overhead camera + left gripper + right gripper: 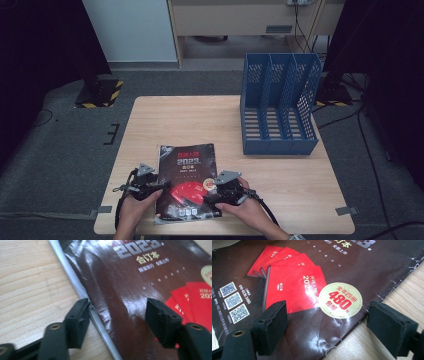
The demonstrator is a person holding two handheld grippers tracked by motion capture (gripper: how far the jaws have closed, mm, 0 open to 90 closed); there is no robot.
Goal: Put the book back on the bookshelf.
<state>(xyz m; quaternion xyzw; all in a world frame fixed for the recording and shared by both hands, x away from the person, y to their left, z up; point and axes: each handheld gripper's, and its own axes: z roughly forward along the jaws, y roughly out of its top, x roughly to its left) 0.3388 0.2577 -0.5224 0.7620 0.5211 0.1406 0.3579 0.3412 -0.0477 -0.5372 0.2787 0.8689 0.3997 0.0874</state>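
Observation:
A dark glossy magazine point(187, 175) with red booklets printed on its cover lies flat on the wooden table point(175, 120) near the front edge. My left gripper point(159, 189) is at the magazine's left edge. In the left gripper view its jaws point(117, 315) stand apart astride that edge of the magazine point(130, 290), one pad against the spine on the table side, the other over the cover. My right gripper point(209, 197) is at the right edge. Its jaws point(327, 322) are open across the magazine's point(312, 290) lower right edge, one over the cover, one over bare wood.
A blue three-slot file rack point(277, 105) stands at the table's back right, its slots facing the front. The person's hands come in at the table's front edge. Grey carpet surrounds the table.

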